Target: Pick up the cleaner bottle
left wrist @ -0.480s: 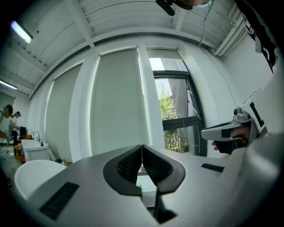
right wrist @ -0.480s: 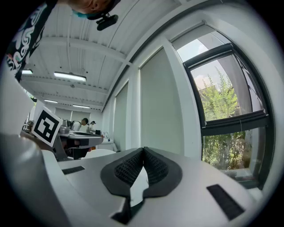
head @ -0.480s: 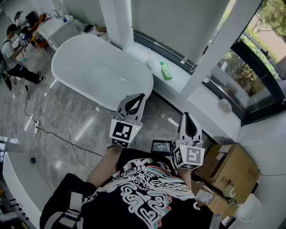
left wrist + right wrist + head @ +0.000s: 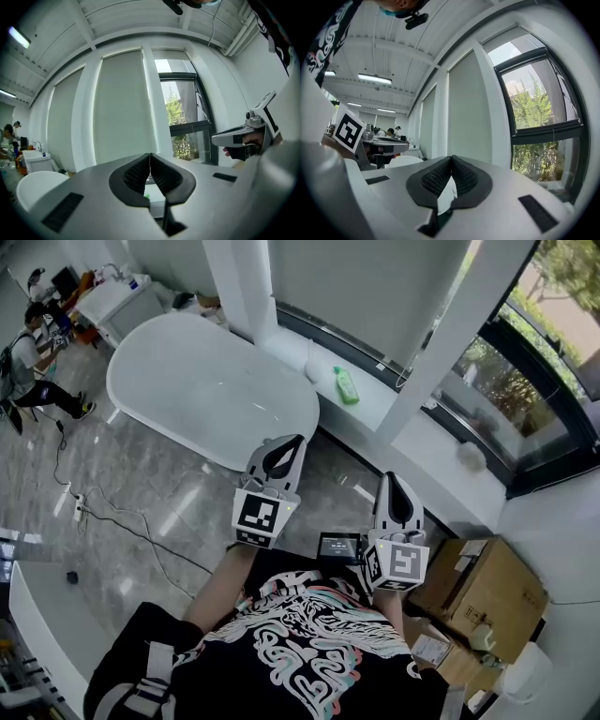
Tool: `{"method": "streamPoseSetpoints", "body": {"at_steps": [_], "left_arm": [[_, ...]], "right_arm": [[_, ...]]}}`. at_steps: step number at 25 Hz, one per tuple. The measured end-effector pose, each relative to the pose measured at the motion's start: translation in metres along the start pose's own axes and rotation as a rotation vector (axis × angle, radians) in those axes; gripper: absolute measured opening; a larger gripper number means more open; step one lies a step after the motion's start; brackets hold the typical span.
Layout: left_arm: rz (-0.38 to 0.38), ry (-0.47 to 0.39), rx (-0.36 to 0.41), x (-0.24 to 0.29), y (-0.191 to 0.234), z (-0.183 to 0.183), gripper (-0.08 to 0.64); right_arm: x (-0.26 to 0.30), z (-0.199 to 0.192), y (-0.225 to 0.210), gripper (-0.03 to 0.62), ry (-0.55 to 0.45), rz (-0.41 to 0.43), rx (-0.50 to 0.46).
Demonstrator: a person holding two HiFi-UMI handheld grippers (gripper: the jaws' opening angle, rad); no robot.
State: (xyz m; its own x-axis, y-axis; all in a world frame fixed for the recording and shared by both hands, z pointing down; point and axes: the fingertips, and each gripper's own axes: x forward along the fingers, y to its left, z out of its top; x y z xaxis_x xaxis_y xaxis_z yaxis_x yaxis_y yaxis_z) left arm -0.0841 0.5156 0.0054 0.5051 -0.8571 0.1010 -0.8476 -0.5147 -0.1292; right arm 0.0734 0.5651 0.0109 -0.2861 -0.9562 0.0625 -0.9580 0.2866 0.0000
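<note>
Grippers we are holding clenched and empty near our chest, left gripper (image 4: 293, 442) and right gripper (image 4: 392, 478) alike, because the green plastic cleaner bottle (image 4: 347, 386) is sitting far off on the white window ledge (image 4: 377, 407).

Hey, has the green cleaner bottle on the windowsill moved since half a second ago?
No. The cleaner bottle sits at the same spot on the white windowsill, equally far from the pillar to its right. Only the view shifted slightly.
</note>
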Motion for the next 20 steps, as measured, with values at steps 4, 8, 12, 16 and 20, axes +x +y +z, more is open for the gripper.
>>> {"method": "streamPoseSetpoints", "body": {"at_steps": [4,8,12,16,20], "left_arm": [[0.002,0.019,0.001,-0.002,-0.004,-0.007,0.017],[0.004,0.029,-0.022,-0.005,-0.007,-0.013,0.017],[0.013,0.029,-0.042,-0.005,-0.007,-0.016,0.017],[0.028,0.045,-0.038,0.003,-0.003,-0.026,0.017],[0.018,0.041,-0.054,0.015,-0.008,-0.024,0.017]], "right_arm": [[-0.005,0.001,-0.005,0.026,-0.013,-0.014,-0.010],[-0.009,0.002,-0.006,0.027,-0.018,-0.015,-0.003],[-0.011,0.004,-0.006,0.028,-0.028,-0.009,-0.015],[0.003,0.007,-0.010,0.028,-0.040,-0.008,-0.037],[0.017,0.006,-0.021,0.028,-0.040,-0.004,-0.039]]}}
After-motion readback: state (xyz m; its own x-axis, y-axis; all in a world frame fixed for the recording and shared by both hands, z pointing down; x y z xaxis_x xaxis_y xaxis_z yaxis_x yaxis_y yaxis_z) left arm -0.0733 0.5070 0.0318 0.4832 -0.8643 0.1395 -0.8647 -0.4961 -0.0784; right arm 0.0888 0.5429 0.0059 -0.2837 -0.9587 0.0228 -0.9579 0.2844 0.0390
